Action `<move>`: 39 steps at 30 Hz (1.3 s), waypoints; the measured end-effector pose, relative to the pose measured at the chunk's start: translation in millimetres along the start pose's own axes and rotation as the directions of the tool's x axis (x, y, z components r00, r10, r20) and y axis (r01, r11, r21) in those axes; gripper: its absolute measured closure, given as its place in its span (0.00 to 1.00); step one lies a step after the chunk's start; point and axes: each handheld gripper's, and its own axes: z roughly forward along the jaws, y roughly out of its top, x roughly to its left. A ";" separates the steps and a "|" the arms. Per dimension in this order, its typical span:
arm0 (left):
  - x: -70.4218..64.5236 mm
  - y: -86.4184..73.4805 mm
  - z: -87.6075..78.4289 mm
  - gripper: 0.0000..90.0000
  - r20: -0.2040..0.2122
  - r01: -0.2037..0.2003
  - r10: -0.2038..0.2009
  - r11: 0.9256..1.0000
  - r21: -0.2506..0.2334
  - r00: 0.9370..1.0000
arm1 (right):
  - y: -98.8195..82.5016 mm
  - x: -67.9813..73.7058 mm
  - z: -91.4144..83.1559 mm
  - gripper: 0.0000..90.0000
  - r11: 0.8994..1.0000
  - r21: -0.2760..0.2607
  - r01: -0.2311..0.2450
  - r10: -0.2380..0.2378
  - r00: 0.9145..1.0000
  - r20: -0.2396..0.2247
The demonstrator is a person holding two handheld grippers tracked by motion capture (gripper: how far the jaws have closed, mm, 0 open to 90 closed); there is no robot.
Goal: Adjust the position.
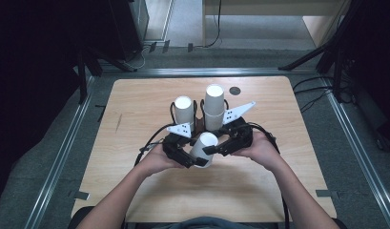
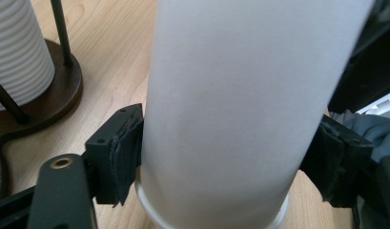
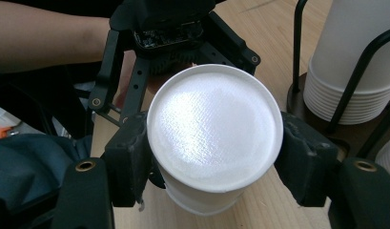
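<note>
A light wooden table (image 1: 135, 100) with rounded corners is seen on a grey floor (image 1: 49, 157). A dark round wooden base (image 2: 64, 90) with thin black upright rods is stood on it, past mid-table; stacks of white paper cups (image 1: 214, 107) are carried there. A small dark disc (image 1: 235, 90) is laid near the far edge.

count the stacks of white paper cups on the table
3: one upside-down white paper cup stack held between both grippers, and two standing in the dark wire holder behind, left stack and taller right stack.
</note>
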 end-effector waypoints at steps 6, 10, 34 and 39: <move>-2.1 1.9 -0.9 0.31 -0.006 -0.028 0.028 1.000 0.012 1.000 | -0.5 -1.8 -0.1 0.38 1.000 0.002 -0.007 0.007 1.000 -0.011; -2.4 2.8 -1.4 0.34 -0.009 -0.030 0.030 0.999 0.016 1.000 | -0.6 -2.4 -0.6 0.39 1.000 0.000 -0.006 0.006 1.000 -0.009; 3.8 3.7 -14.3 0.35 -0.003 0.020 -0.020 0.993 0.121 1.000 | -16.9 -0.8 -5.1 0.30 0.996 0.081 0.034 -0.041 0.996 0.078; 6.7 4.4 -20.5 0.35 -0.014 0.027 -0.025 0.991 0.132 1.000 | -21.2 -1.4 -3.7 0.30 0.994 0.099 0.048 -0.056 0.995 0.078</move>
